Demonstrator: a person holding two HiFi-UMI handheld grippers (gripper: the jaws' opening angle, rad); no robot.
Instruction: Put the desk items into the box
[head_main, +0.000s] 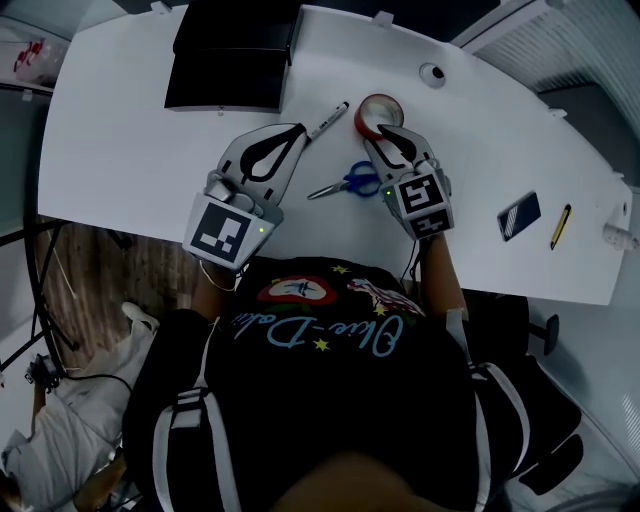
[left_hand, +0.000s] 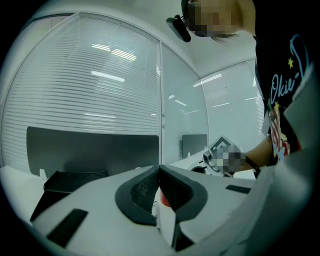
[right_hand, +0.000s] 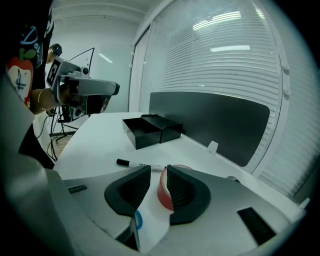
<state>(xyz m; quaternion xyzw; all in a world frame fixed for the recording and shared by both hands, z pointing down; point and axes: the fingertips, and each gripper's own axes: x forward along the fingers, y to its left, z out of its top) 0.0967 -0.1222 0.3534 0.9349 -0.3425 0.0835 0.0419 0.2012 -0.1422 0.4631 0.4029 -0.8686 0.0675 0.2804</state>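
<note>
Head view: right tool (head_main: 385, 130) apart around red tape roll (head_main: 361, 113) rim, left tool (head_main: 299, 129) together; marker (head_main: 328, 121), scissors (head_main: 345, 183) alongside.

An office, by every sign. A long white desk (head_main: 130, 150) with a rounded end stands among full-height glass walls (left_hand: 182, 110) hung with slatted blinds (left_hand: 100, 85), and a dark screen (right_hand: 210, 125) runs along the desk's far edge. A round cable grommet (head_main: 432, 73) is set in the top. Stationery lies on it: a marker (head_main: 327, 121), blue-handled scissors (head_main: 345, 183) and a roll of red tape (head_main: 372, 112), with a phone (head_main: 519, 215) well apart to one side and an open black box (head_main: 235, 50) near the far edge. Strip lights (right_hand: 230, 49) show in the glass. Past the desk's end a tripod (right_hand: 67, 117) with cables stands on a wood-look floor (head_main: 110, 270)
</note>
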